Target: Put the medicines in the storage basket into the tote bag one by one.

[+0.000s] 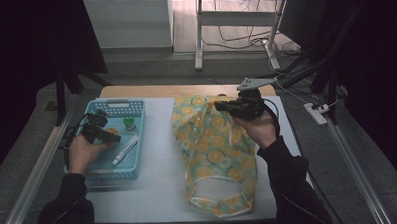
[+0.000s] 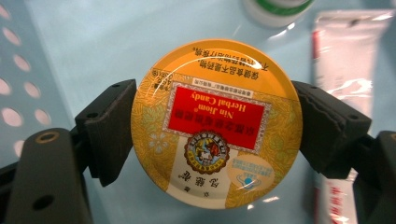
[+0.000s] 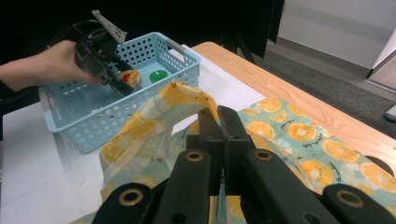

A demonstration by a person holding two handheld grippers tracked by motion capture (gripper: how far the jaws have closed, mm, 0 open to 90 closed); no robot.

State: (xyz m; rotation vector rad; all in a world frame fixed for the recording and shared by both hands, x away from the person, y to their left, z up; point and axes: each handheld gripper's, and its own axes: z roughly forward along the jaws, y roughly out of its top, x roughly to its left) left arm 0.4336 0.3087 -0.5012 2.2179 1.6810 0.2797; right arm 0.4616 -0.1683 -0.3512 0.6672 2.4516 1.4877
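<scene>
A round yellow candy tin with a red label sits between the black pads of my left gripper, which press on its two sides. This happens inside the light blue basket at the table's left, where the left gripper holds the tin low over the basket floor. At the right, my right gripper is shut on the upper edge of a fabric bag printed with orange slices and holds that edge up. In the right gripper view its jaws are pinched together on the cloth.
Also in the basket are a green-capped bottle and a white tube, both just right of the tin. The bag's lower part lies flat on the white tabletop. A wooden strip runs along the far edge.
</scene>
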